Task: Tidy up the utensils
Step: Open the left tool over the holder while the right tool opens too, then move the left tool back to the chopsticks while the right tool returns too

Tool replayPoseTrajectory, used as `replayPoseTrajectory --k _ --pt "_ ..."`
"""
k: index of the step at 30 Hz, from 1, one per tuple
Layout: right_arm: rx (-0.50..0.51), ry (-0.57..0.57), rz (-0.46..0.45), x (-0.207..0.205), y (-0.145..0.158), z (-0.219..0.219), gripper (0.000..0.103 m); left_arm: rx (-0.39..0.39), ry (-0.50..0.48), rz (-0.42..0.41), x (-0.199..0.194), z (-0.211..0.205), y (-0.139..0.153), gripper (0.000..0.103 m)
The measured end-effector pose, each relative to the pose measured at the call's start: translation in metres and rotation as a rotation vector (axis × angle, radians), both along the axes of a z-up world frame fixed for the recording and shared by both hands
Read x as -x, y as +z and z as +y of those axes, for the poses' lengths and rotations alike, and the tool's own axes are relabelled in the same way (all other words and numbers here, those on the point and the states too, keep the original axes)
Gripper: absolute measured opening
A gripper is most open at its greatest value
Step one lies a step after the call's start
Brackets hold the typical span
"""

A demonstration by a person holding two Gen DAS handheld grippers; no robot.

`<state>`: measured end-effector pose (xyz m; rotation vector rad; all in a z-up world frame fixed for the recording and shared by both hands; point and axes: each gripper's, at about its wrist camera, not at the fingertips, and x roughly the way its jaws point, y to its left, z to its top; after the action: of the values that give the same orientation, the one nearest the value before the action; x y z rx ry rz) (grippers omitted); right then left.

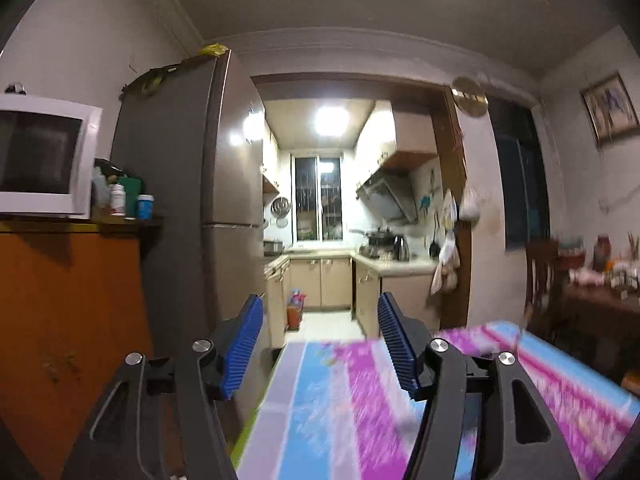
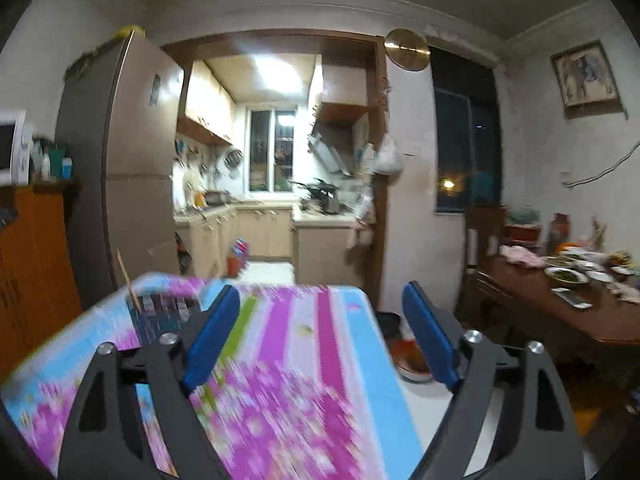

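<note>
My left gripper [image 1: 320, 312] is open and empty, held above the near end of a table with a pink, blue and white flowered cloth [image 1: 344, 408]. My right gripper [image 2: 320, 308] is open and empty above the same cloth [image 2: 288, 380]. In the right wrist view a dark mesh holder [image 2: 160, 314] stands on the table's left side, left of my left finger, with a thin wooden stick [image 2: 126, 276] leaning out of it. Both views are blurred. No other utensils show on the cloth.
A tall fridge [image 1: 172, 200] and an orange cabinet [image 1: 68, 320] with a microwave [image 1: 44, 160] stand to the left. A kitchen doorway [image 1: 320, 220] lies ahead. A brown dining table [image 2: 568, 300] with dishes is at the right. A bowl [image 2: 412, 356] sits on the floor.
</note>
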<state>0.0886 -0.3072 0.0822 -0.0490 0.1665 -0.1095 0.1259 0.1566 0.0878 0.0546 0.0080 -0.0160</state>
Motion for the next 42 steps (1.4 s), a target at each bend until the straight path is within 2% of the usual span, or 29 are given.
replayPoseTrajectory --k 1,3,5,7,10,14,16,19,21,25,27,30,37,42 --pt "0.006 -0.015 0.009 0.014 -0.007 -0.003 0.085 -0.013 0.010 0.022 0.015 0.003 -0.008 0.069" --pt "0.009 -0.037 0.047 0.040 -0.023 -0.008 0.093 -0.042 0.024 0.073 0.042 0.004 -0.025 0.071" --pt "0.016 -0.056 0.092 0.061 -0.040 -0.005 0.093 -0.078 0.030 0.119 0.063 0.004 -0.043 0.071" --pt "0.033 -0.068 0.123 0.079 -0.055 0.002 0.093 -0.155 0.050 0.153 0.085 -0.005 -0.064 0.071" --pt "0.057 -0.057 0.188 0.092 -0.076 0.022 0.093 -0.236 0.018 0.230 0.109 -0.024 -0.098 0.071" --pt "0.075 -0.008 0.247 0.109 -0.105 0.050 0.093 -0.290 -0.037 0.323 0.130 -0.045 -0.141 0.071" --pt "0.090 0.017 0.275 0.114 -0.119 0.064 0.093 -0.273 -0.056 0.370 0.136 -0.051 -0.158 0.071" --pt "0.115 0.062 0.329 0.114 -0.139 0.081 0.084 -0.220 -0.067 0.443 0.140 -0.051 -0.181 0.071" --pt "0.132 0.088 0.362 0.117 -0.152 0.092 0.073 -0.200 -0.074 0.478 0.142 -0.053 -0.194 0.070" --pt "0.128 0.134 0.398 0.117 -0.169 0.105 0.061 -0.218 -0.082 0.489 0.147 -0.063 -0.207 0.066" --pt "0.092 0.156 0.414 0.113 -0.175 0.108 0.043 -0.209 -0.099 0.497 0.146 -0.068 -0.208 0.064" --pt "0.084 0.159 0.436 0.104 -0.184 0.112 0.028 -0.195 -0.116 0.521 0.144 -0.073 -0.213 0.058" --pt "0.060 0.165 0.444 0.088 -0.193 0.113 0.028 -0.182 -0.157 0.548 0.139 -0.084 -0.224 0.056" --pt "0.059 0.172 0.439 0.075 -0.196 0.121 0.028 -0.189 -0.180 0.536 0.133 -0.092 -0.225 0.056"
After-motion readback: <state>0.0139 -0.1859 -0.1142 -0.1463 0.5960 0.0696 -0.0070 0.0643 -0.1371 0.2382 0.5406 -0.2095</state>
